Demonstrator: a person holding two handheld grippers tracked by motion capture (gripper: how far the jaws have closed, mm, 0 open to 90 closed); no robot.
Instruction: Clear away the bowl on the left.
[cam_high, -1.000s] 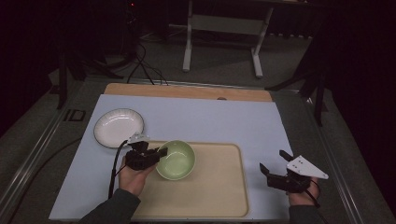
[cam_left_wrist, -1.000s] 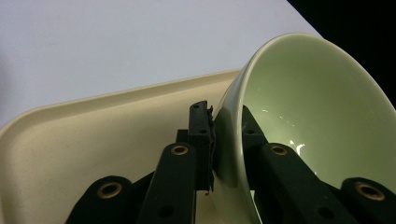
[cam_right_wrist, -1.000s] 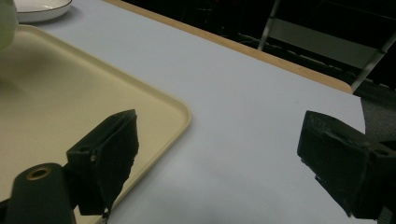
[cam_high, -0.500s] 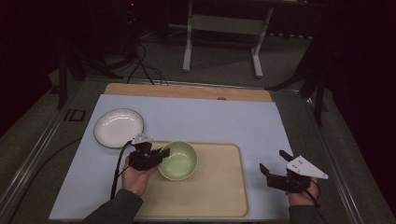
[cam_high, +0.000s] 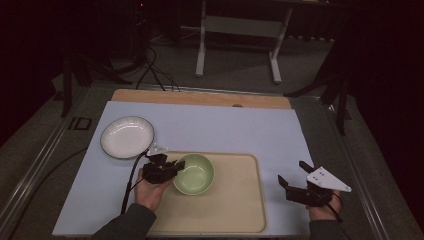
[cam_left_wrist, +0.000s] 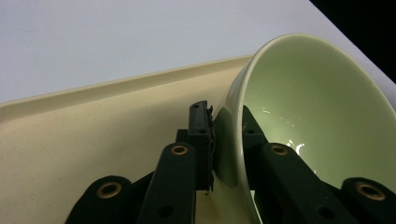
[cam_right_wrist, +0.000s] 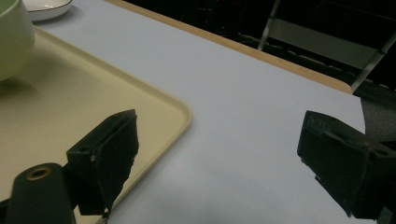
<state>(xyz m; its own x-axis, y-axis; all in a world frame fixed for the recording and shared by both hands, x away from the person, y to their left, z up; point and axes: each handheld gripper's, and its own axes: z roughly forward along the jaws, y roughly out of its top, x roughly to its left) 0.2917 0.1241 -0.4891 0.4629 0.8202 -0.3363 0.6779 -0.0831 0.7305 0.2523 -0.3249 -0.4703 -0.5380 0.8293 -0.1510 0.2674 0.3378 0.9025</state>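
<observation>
High view: a green bowl (cam_high: 193, 173) sits on the left part of a cream tray (cam_high: 240, 210) at the near edge of a pale blue table mat (cam_high: 225, 130), its left rim pinched by the left gripper (cam_high: 170, 169), which a hand (cam_high: 149, 189) holds at the tray's left border. In the left gripper view, one black jaw presses the bowl's (cam_left_wrist: 308, 116) outer wall and the other lies inside against the rim, while the tray's raised lip (cam_left_wrist: 116, 88) runs behind with bare mat beyond it. The right half of the tray lies open between the bowl and the right gripper (cam_high: 296, 181), which hovers just off the tray's right edge with its jaws spread wide and nothing between them. The right gripper view shows the tray's rounded corner (cam_right_wrist: 180, 114) beside one jaw, and unobstructed mat stretching to the table's wooden far edge (cam_right_wrist: 261, 53). A white plate (cam_high: 127, 137) with a dark rim rests on the mat beyond the tray's left corner, near the left gripper but apart from the bowl.
</observation>
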